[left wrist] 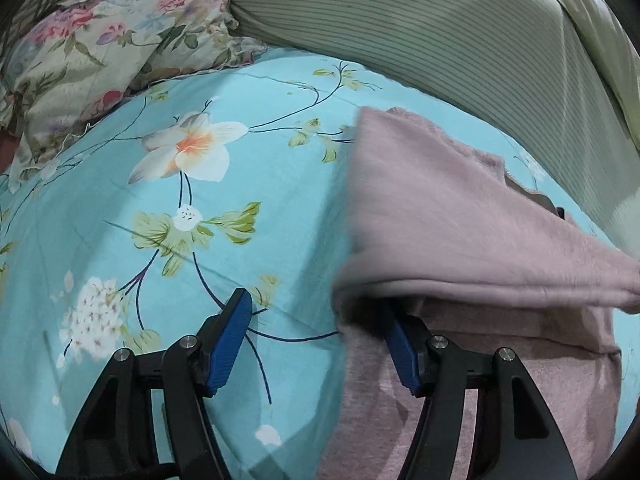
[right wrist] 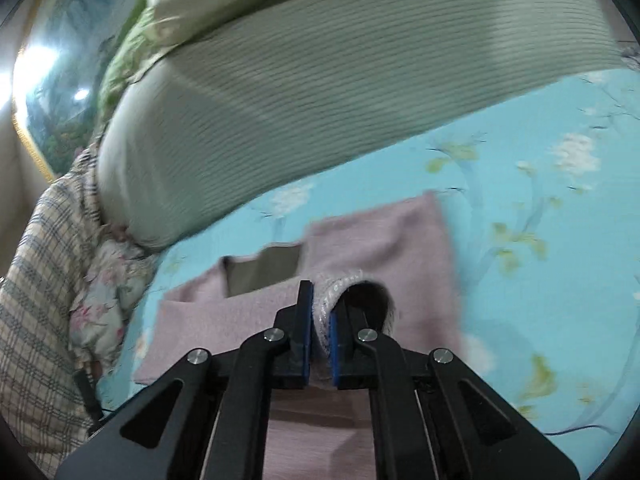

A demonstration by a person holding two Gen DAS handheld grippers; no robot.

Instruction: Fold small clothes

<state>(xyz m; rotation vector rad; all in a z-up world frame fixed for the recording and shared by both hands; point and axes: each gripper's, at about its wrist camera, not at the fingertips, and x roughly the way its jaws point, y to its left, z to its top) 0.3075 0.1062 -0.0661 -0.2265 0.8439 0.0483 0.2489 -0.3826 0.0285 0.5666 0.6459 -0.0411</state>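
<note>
A small pink knitted garment (left wrist: 460, 216) lies on the turquoise flowered bedsheet (left wrist: 240, 200), at the right of the left wrist view. Its upper layer is lifted and folded over. My left gripper (left wrist: 316, 312) is open at the garment's left edge: the left blue pad (left wrist: 230, 340) is over bare sheet, the right pad (left wrist: 402, 352) sits under the raised fold. In the right wrist view the pink garment (right wrist: 384, 240) spreads ahead, and my right gripper (right wrist: 321, 320) is shut on a bunched knitted edge of it. A dark label-like patch (right wrist: 264, 272) shows on the garment.
A green striped pillow (left wrist: 460, 40) lies along the far side, with a flowered pillow (left wrist: 100, 52) at the far left. In the right wrist view the striped pillow (right wrist: 320, 100) is ahead, a checked cloth (right wrist: 44, 280) at the left, and a dark cable (right wrist: 88, 396) beside it.
</note>
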